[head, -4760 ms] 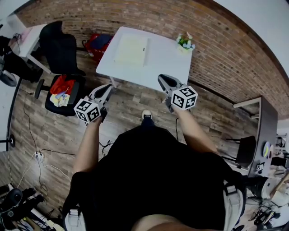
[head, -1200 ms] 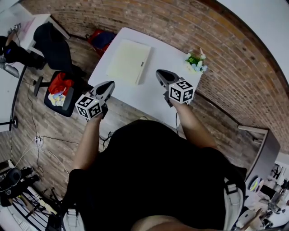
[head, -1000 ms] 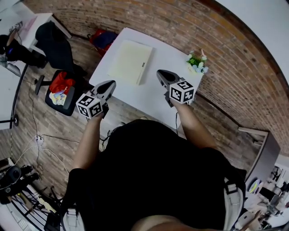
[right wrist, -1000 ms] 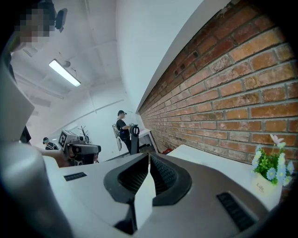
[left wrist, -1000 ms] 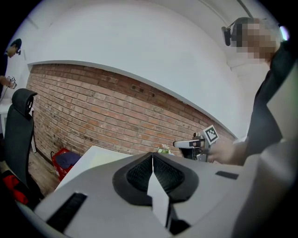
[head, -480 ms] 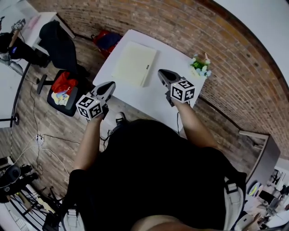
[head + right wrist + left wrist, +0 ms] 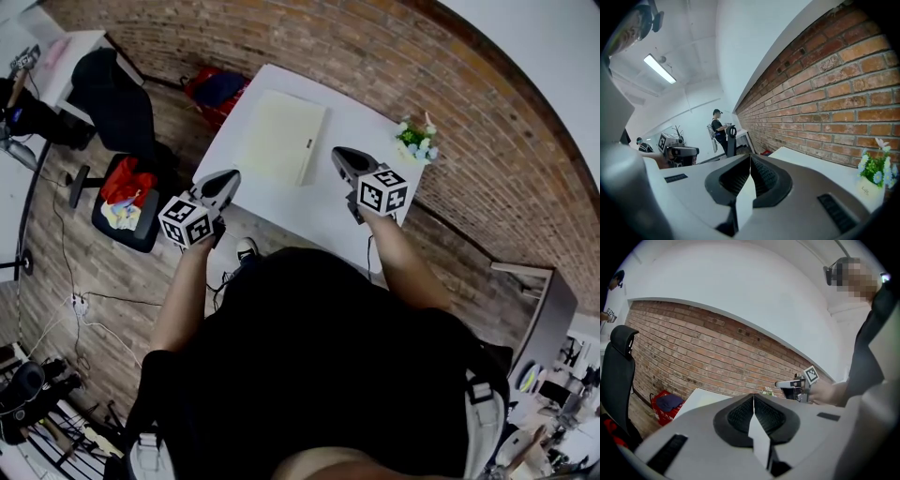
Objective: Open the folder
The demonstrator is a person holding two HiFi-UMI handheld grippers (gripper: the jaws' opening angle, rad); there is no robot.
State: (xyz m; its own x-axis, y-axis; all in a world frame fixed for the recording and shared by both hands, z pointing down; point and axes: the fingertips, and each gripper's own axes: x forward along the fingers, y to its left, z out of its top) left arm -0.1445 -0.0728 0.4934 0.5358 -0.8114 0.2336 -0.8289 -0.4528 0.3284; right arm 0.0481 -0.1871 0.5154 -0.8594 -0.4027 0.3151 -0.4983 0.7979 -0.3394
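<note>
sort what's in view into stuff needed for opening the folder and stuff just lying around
For the job:
- folder, closed, flat on the white table
- left gripper, shut, empty
- right gripper, shut, empty

Just lying about:
- flower pot at the table's far corner
- red bag on the floor by the wall
- black office chair

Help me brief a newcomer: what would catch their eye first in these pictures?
A pale closed folder lies flat on the white table by the brick wall. The left gripper and right gripper hang near its front end, one either side, jaws together and empty. A flower pot stands at the table's right corner.
</note>
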